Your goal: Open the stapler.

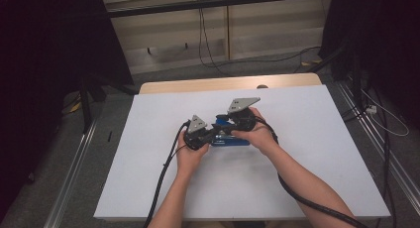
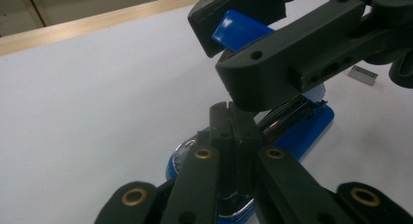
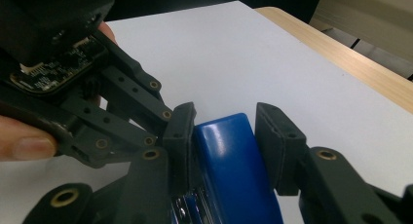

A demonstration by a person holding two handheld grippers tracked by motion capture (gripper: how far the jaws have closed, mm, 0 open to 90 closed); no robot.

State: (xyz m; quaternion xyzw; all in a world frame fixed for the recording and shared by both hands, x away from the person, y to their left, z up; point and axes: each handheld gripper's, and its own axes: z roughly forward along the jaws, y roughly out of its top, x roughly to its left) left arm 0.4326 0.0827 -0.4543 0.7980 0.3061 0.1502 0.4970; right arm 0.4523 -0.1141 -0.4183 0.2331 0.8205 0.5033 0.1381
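At mid-table (image 1: 148, 153), the right gripper (image 3: 221, 124) clamps the blue stapler (image 3: 234, 170) lid up; the left gripper (image 2: 229, 119), pinched shut, probes its magazine and could slip, snapping it closed

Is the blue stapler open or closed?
Open: the right gripper holds the stapler's blue top raised, baring the metal staple channel.

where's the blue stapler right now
In the high view the stapler lies mid-table on the white sheet, between both grippers; the right gripper holds its raised blue top.
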